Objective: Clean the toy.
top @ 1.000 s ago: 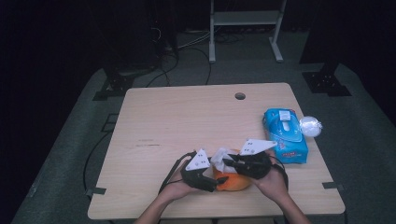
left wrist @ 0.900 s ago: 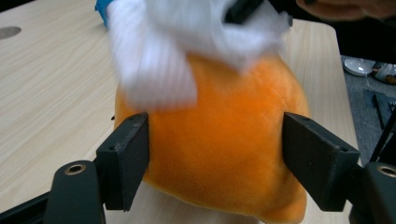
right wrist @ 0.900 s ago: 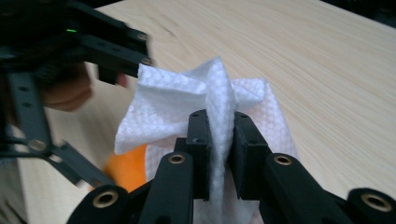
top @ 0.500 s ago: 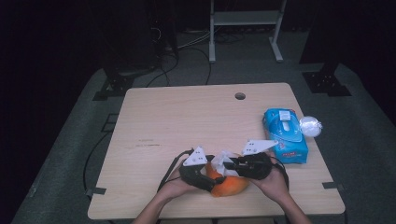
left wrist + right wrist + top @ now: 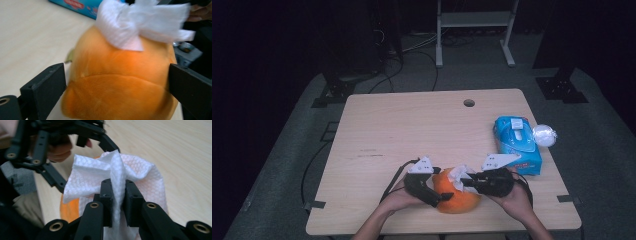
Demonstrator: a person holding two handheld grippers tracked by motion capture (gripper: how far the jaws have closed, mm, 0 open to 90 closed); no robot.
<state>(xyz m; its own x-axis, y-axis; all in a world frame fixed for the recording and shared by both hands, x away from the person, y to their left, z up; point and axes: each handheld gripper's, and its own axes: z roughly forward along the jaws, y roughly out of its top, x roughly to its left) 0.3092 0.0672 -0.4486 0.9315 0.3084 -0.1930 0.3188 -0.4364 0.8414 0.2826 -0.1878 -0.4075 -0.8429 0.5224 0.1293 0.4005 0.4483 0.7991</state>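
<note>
Left gripper (image 5: pixel 443 196), just opening, straddles orange plush (image 5: pixel 120 82); right gripper (image 5: pixel 117 195) pinches white wipe (image 5: pixel 110 172)

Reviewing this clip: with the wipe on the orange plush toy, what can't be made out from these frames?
- Print on the blue wipes pack: too small in the high view, cut off by the top edge in the left gripper view.
- Whether the left tongs' pads press the orange plush toy: blurred, lower edge crops them.
- Toy's underside and face: hidden by the white wipe and right tongs.
- White round object beside the pack: too small to identify.
</note>
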